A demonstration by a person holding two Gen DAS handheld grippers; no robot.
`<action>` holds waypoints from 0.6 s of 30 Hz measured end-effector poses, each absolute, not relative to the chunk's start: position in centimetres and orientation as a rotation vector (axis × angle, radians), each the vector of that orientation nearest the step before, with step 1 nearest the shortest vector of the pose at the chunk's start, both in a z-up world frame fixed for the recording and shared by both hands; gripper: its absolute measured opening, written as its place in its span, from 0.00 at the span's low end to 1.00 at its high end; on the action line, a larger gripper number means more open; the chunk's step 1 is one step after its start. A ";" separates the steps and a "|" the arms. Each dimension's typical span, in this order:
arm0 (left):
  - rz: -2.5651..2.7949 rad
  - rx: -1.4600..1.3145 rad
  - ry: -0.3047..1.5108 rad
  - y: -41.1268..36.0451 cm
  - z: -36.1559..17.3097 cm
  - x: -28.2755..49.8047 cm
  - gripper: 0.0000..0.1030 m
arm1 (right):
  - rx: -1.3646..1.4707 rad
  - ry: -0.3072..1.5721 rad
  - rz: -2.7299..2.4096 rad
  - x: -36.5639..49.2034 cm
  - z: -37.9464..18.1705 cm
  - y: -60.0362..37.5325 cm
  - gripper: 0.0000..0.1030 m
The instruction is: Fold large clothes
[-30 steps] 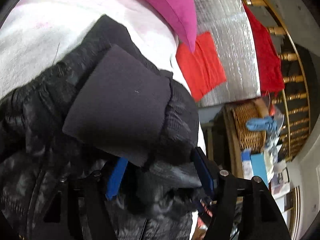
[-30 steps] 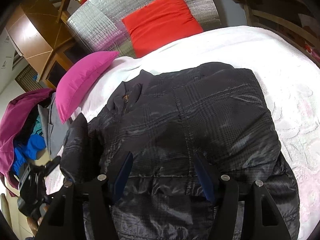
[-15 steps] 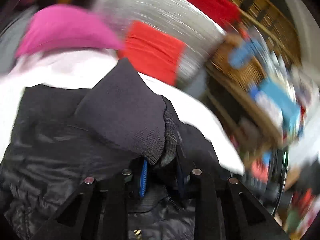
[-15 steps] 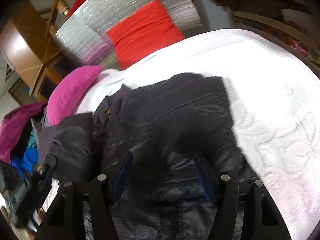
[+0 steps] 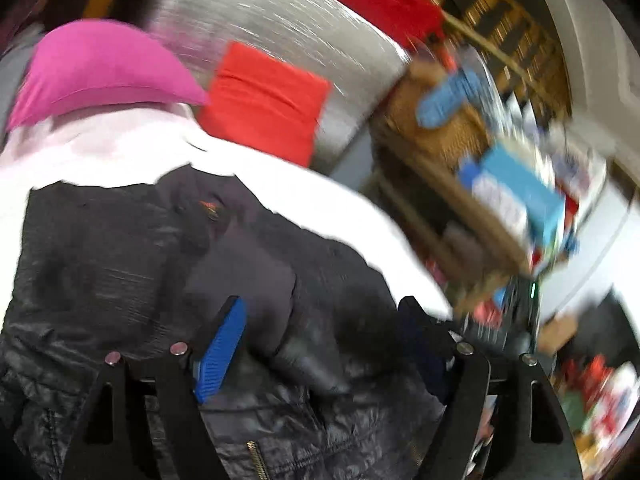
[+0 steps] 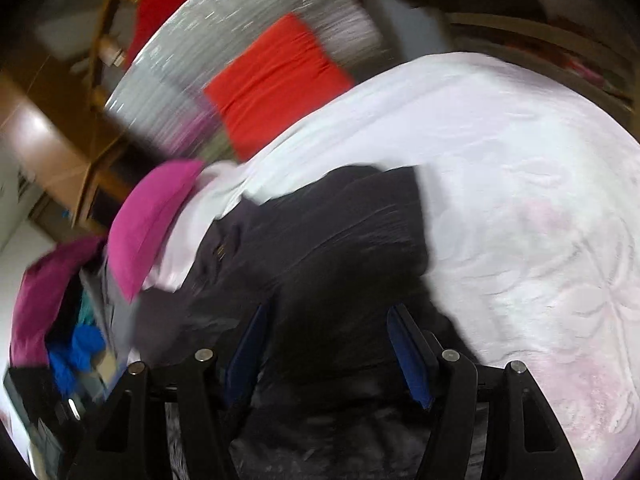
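A black quilted jacket (image 5: 100, 264) lies on the white bedcover (image 5: 304, 188), collar toward the pillows. One sleeve with its grey knit cuff (image 5: 256, 276) rests folded across the jacket body. My left gripper (image 5: 320, 344) hovers over that sleeve with its jaws opening. The sleeve lies between the blue pads (image 5: 222, 350), which do not press on it. In the right wrist view the jacket (image 6: 344, 224) fills the middle. My right gripper (image 6: 328, 354) stands open just above its lower part, holding nothing. Both views are motion-blurred.
A pink pillow (image 5: 100, 76) and a red cushion (image 5: 264, 100) sit at the bed's head against a silver padded board (image 5: 288, 24). A cluttered wicker shelf (image 5: 480, 184) stands beside the bed. A heap of purple and blue clothes (image 6: 52, 312) lies off the other side. White bedcover (image 6: 540, 200) extends right.
My left gripper closed on the sleeve, rolled and carried it over the jacket body, then opened and let it go. My right gripper drifted sideways over the jacket, still open.
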State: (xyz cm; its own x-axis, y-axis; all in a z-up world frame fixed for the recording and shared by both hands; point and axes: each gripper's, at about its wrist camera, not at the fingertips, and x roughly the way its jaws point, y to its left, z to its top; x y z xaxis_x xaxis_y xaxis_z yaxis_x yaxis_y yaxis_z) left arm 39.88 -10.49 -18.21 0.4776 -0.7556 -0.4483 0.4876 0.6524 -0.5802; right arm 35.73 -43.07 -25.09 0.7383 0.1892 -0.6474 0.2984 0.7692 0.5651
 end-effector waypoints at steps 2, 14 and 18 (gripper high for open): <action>-0.778 -0.477 0.763 -8.9 -18.6 40.9 0.77 | 0.618 0.781 -0.002 36.3 -24.6 -41.2 0.65; -0.283 -0.416 0.849 -2.3 -20.7 43.2 0.77 | 0.063 0.785 0.142 38.5 -24.1 -25.8 0.83; -0.207 -0.373 0.909 -1.3 -22.4 43.9 0.77 | -0.044 0.832 0.032 40.2 -25.9 -23.5 0.83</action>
